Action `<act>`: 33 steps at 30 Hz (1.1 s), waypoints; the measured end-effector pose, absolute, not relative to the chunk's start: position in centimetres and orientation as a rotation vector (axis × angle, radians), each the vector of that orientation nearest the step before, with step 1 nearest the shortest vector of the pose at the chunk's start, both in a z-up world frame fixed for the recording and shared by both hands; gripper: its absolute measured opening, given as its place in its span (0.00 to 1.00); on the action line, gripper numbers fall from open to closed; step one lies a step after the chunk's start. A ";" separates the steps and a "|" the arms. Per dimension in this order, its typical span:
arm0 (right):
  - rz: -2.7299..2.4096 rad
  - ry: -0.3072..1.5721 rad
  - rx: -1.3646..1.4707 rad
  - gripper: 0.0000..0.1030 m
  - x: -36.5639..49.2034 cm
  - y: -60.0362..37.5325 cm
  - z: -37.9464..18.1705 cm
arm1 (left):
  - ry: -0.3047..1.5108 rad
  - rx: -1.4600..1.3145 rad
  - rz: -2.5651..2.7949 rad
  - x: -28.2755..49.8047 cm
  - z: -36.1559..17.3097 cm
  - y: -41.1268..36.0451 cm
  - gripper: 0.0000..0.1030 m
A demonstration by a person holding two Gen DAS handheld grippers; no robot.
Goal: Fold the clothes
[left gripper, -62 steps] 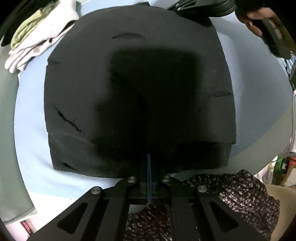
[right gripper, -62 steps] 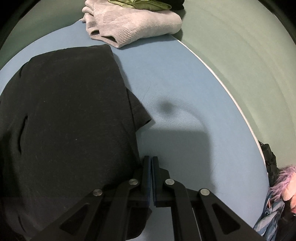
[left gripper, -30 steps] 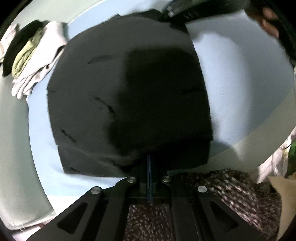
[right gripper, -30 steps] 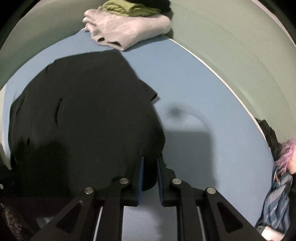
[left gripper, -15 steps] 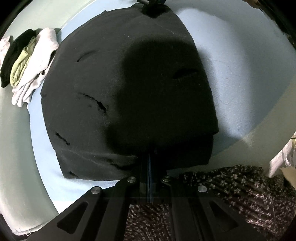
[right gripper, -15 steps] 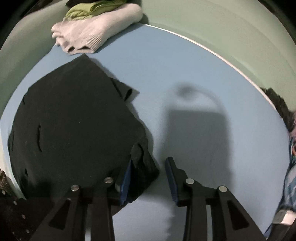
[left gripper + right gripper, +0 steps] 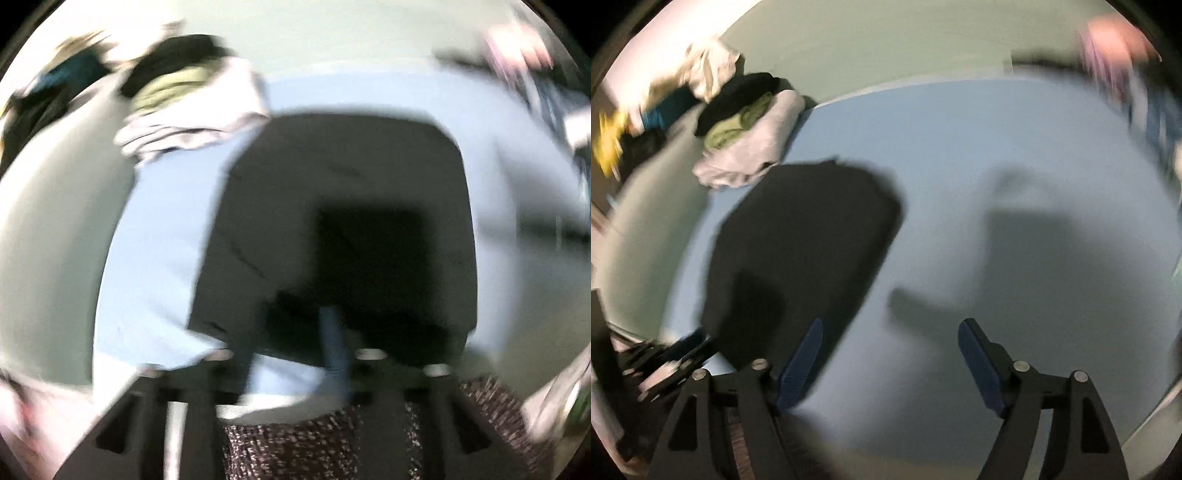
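On the blue mat (image 7: 979, 155), the black shirt (image 7: 805, 236) now lies folded beside the pile (image 7: 746, 144), both tongs, right (image 7: 890, 365) and left (image 7: 291, 347), having let go and spread wide, so this fold looks finished.

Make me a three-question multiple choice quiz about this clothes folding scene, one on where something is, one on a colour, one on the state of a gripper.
1. Where is the pile of folded clothes relative to the black garment in the right wrist view?
A. beyond its far left corner
B. on top of it
C. to its right

2. What colour is the mat under the garment?
A. red
B. light blue
C. yellow

3. How does the right gripper stand?
A. shut on the garment
B. shut on nothing
C. open

Answers:
1 A, the pile lies up and left of the garment.
2 B, blue shows all around it.
3 C, its blue pads stand wide apart with only mat between them.
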State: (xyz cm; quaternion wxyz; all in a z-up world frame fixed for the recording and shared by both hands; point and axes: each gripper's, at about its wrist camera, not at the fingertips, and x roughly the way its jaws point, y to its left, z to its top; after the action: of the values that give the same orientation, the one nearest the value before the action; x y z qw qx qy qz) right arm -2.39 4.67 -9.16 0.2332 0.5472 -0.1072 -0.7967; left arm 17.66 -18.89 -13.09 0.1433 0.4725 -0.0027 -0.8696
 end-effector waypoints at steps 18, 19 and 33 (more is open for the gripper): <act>-2.008 -0.431 1.692 0.78 3.6 -4.7 -19.7 | 0.716 1.143 -2.477 19.9 -14.7 -29.4 0.82; -2.012 -0.425 1.694 0.78 3.7 -4.7 -19.9 | 0.696 1.151 -2.469 20.5 -14.8 -29.5 0.83; -2.760 0.078 1.385 0.85 5.4 -3.1 -8.8 | 0.101 1.116 -2.377 15.9 -13.5 -20.2 0.84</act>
State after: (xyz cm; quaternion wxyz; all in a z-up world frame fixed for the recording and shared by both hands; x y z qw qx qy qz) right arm 5.37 -3.07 -8.76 0.0262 0.4480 0.0253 -0.8933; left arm 15.90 -20.17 -13.49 0.2541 0.4109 0.0372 -0.8748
